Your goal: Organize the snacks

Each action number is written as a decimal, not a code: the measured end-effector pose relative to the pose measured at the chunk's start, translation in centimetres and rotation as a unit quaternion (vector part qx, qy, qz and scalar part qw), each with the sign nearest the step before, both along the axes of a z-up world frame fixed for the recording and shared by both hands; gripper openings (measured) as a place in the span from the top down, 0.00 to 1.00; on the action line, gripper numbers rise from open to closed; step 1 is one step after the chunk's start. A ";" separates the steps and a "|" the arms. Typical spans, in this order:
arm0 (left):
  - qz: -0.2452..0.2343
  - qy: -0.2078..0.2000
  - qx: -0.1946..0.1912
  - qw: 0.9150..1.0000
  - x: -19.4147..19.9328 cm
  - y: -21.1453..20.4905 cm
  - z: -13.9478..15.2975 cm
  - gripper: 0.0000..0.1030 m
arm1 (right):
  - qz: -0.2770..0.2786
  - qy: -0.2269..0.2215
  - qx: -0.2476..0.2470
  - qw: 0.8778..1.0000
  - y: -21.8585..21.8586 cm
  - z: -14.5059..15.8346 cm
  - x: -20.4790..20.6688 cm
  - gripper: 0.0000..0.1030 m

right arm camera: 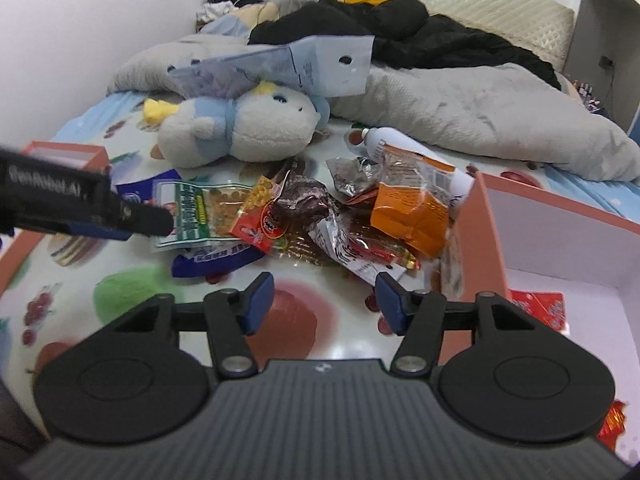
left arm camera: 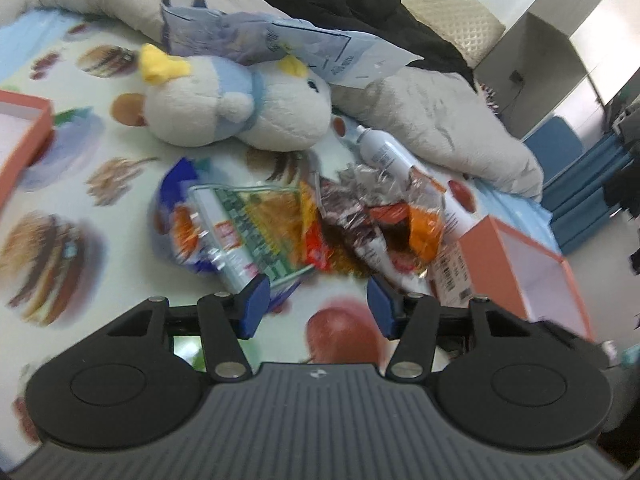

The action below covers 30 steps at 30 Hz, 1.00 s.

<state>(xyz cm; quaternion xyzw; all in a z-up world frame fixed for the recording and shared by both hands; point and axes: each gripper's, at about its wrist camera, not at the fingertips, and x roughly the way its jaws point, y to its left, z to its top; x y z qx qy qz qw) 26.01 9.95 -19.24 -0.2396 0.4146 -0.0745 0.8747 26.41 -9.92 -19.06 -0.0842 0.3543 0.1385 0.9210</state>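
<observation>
Right now both tools stand partly open with nothing between their blue pads. The left tool (left arm camera: 318, 304) hovers just short of the snack pile (left arm camera: 304, 228), its left pad close to a green-and-clear peanut packet (left arm camera: 256, 232). The right tool (right arm camera: 325, 303) hangs over the fruit-printed bed sheet (right arm camera: 132, 292), with the pile at its 12 o'clock: a red packet (right arm camera: 260, 220), crumpled foil wrappers (right arm camera: 308, 204) and an orange packet (right arm camera: 408, 216). An orange-walled box (right arm camera: 560, 240) sits at 3 o'clock with a red packet (right arm camera: 540, 308) inside. At 11 o'clock beyond the pile lies a plush toy (right arm camera: 248, 128), a white spray can (right arm camera: 416, 152) beside it.
</observation>
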 end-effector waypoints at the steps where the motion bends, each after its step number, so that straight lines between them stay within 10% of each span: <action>1: -0.003 0.002 -0.008 1.000 0.9 -0.1 -0.3 0.42 | 0.002 -0.001 -0.005 1.000 0.3 -0.4 0.7 0.45; 15: -0.013 0.064 -0.096 0.993 11.1 0.0 -6.3 0.49 | 0.033 0.019 -0.098 0.994 3.7 -6.6 7.8 0.50; 30: -0.044 0.077 -0.059 0.994 13.1 -2.2 -7.2 0.51 | 0.020 0.070 -0.017 0.997 2.7 -7.0 9.1 0.81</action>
